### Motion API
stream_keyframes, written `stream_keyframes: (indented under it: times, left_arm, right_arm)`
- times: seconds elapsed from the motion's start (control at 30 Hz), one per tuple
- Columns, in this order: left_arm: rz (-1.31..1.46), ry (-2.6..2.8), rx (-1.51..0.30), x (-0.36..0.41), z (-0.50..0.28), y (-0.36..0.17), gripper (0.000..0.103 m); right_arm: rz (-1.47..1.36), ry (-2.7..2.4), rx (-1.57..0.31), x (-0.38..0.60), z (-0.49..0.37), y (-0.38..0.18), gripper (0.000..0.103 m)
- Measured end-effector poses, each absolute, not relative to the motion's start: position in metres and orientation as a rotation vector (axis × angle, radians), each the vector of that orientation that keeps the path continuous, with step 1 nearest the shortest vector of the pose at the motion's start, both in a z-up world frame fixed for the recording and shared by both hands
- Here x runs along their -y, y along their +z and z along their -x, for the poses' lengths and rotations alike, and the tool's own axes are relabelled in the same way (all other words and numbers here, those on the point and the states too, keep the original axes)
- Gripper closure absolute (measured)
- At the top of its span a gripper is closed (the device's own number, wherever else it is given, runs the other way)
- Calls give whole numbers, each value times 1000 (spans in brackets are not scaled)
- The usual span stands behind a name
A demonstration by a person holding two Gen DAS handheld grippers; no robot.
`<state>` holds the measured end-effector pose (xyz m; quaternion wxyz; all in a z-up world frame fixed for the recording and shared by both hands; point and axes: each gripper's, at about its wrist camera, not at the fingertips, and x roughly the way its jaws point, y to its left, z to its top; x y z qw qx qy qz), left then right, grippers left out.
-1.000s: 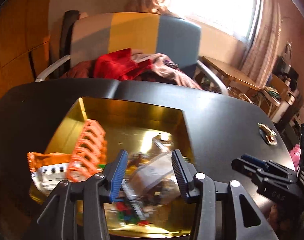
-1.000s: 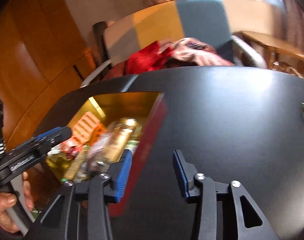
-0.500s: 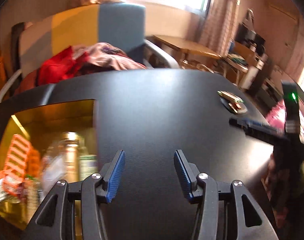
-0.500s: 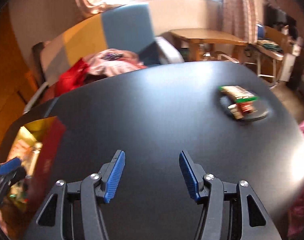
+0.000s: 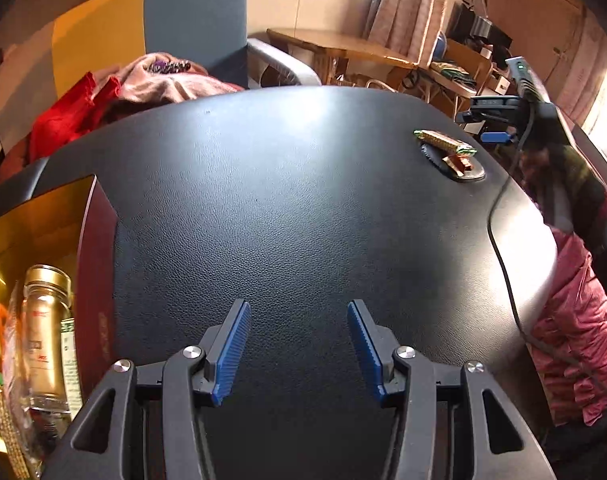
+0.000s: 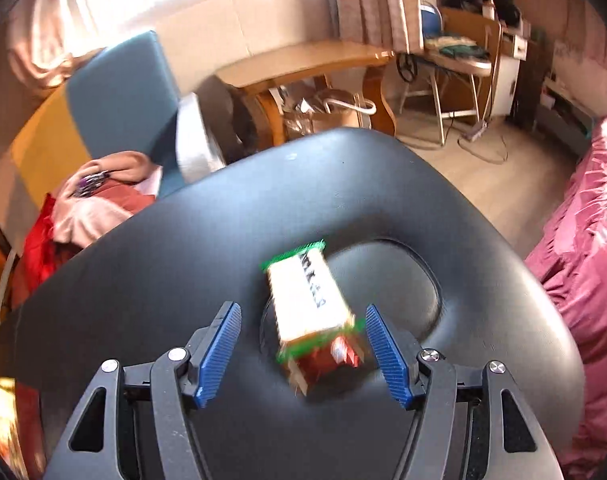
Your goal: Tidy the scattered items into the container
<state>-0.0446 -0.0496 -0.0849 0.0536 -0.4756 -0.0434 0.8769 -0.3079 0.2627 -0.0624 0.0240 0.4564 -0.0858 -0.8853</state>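
Observation:
A gold-lined box with dark red walls stands at the table's left edge, holding a glass jar with a gold lid, an orange rack and packets. A green-edged snack bar lies over a small red-brown packet on a dark round disc at the table's right end; the bar also shows in the left wrist view. My right gripper is open, its blue pads either side of the snack bar's near end, not touching. My left gripper is open and empty over bare tabletop.
The black leather-textured table has a rounded far edge. A blue and yellow chair with red and pink clothes stands behind it. A black cable runs along the right edge. Pink bedding lies right of the table.
Both grippers swung right, away from the box. The right gripper closed in on the snack bar, which now sits between its open pads. The left moved off the box over bare table.

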Motion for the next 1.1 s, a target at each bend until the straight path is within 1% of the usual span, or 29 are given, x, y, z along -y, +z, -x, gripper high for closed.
stream_keyframes:
  times: [0.2,0.3,0.33,0.37,0.43,0.53,0.6,0.63,0.8,0.87,0.9,0.93,0.97,1.1]
  left_arm:
    - [1504,2635,152,52,53,-99,52]
    - [1515,2623,169,52,52,-103,52]
    - [1515,2626,170,52,51,-103,52]
    - [1512,2626,174,52,51,-103,52]
    - [1504,2629,178,53,48,-102,52]
    - [1498,2640,186,56,43,-101,52]
    - [1496,2646,206,60,39,-99,52]
    - [1495,2650,207,62,36,-98,52]
    - [1508,2672,221,73,23,-97,52]
    - [1513,2682,231,77,19,-96,52]
    - [1510,2689,241,80,17,-94,51]
    - [1508,2693,249,82,16,-93,51]
    - [1503,2699,253,83,15,-91,51]
    - [1470,2712,252,82,22,-82,51]
  right_arm:
    - [-1577,-2697,280,-268,355,-100,37]
    - [-1564,-2652,256,-261,349,-107,45]
    - [-1554,-2641,243,-258,344,-107,51]
    - [-1559,-2613,237,-253,339,-109,55]
    - [-1560,-2595,145,-239,324,-113,55]
    - [-1537,-2538,54,-219,297,-117,57]
    - [-1519,-2501,34,-206,279,-116,68]
    - [-1509,-2482,25,-199,270,-116,71]
    - [-1443,-2365,14,-160,232,-111,70]
    - [-1424,-2325,31,-152,216,-108,68]
    - [-1415,-2320,43,-152,208,-105,65]
    - [-1406,-2316,54,-152,200,-103,56]
    - [-1398,-2311,65,-151,192,-101,51]
    - [-1362,-2293,109,-152,160,-91,47]
